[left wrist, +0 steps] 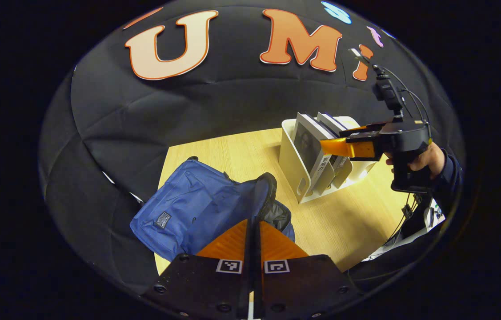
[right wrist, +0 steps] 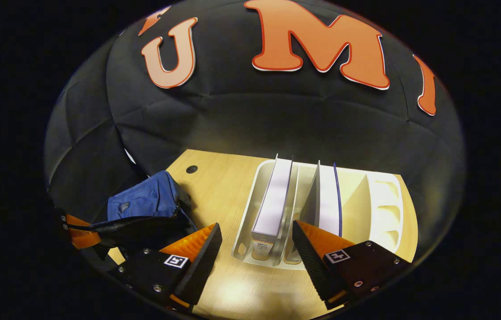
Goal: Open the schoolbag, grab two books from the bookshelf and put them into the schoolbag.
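Hidden/cut off: in left gripper view the left gripper (left wrist: 254, 242) had its fingers pressed together on the black zipper edge of the schoolbag (left wrist: 197, 204); the pinch point itself sat behind the finger pads, but the flap rose straight out of the closed gap, so clenched on the bag's opening rim. Bag interior barely visible, dark lining at approx 3 o'clock of the flap. Bag's small front patch unreadable.

In right gripper view the bag (right wrist: 143, 202) lay at 9 o'clock, partly cut off by the round edge, w/ an orange finger of the other gripper at its lower left.

Pose: right gripper (right wrist: 257, 249) hovered above the white bookshelf (right wrist: 388, 209), fingers spread wide apart, nothing between them, first book (right wrist: 272, 200) framed in the gap at 12 o'clock. Second book (right wrist: 328, 200) stood one slot to the right, upright. In left gripper view a hand (left wrist: 423, 160) at 3 o'clock held that gripper level over the shelf (left wrist: 294, 173), cables trailing down.

Writing: spine text on the books too small to read. Square marker tags on the gripper bodies. All sat on the wooden table (right wrist: 223, 186).
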Demonstrator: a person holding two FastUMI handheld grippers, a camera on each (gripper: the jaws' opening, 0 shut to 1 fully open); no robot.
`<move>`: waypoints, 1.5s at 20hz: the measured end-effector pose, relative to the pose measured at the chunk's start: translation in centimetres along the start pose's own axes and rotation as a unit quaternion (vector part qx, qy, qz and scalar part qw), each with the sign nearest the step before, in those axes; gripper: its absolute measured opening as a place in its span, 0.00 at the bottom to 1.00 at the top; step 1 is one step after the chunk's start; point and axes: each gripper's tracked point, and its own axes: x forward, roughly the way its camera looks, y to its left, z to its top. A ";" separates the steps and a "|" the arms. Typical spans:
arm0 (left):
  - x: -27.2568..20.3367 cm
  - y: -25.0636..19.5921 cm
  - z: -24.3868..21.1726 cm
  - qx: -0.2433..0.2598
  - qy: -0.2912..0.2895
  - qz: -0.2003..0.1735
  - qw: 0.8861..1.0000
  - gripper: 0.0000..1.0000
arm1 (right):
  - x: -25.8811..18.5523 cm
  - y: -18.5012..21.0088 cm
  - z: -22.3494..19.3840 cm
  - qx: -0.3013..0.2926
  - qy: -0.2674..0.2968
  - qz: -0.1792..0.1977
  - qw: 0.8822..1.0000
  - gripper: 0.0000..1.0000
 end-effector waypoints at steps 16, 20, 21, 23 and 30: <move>-1.4 2.8 2.6 -0.021 0.023 -0.057 0.998 0.04 | 8.0 -1.9 -0.9 -0.027 0.150 -0.076 0.985 0.84; -1.2 2.6 2.6 -0.027 0.028 -0.065 0.997 0.04 | 8.4 -1.2 -0.8 -0.027 0.198 -0.067 0.978 0.73; -1.1 2.6 2.6 -0.030 0.027 -0.067 0.997 0.04 | 8.7 -1.4 -0.9 -0.029 0.210 -0.065 0.975 0.63; -1.0 2.6 2.6 -0.034 0.027 -0.068 0.997 0.04 | 9.3 -1.3 -1.2 -0.028 0.227 -0.070 0.971 0.63; -1.1 2.8 2.4 -0.042 0.021 -0.070 0.996 0.04 | 10.4 -1.7 -2.3 0.008 0.271 -0.089 0.959 0.44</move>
